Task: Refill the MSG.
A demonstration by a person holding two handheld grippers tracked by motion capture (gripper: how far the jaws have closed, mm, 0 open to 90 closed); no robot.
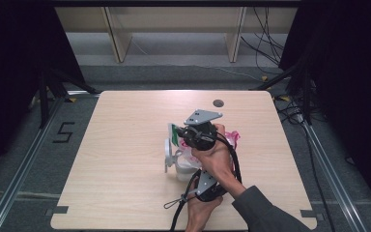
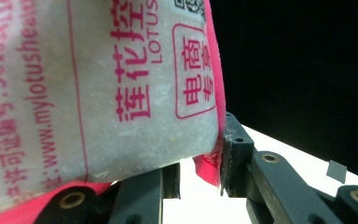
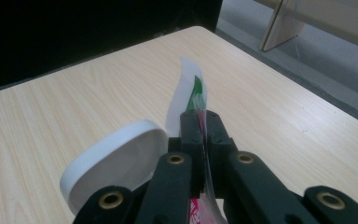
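A clear bag of white powder with pink printing is held between both grippers above the middle of the table. My right gripper is shut on the bag's thin top edge, which curls up white and green. In the high view that gripper sits under its grey plate, and the bag's pink part shows behind the hand. My left gripper has its jaws pressed on the bag's lower pink corner; from above it points up from below. A white round container with its lid stands beside the bag.
The wooden table has a round cable hole near its far edge and bare wood on the left and right sides. Behind it stand wooden shelf legs. Dark stands and cables flank the table.
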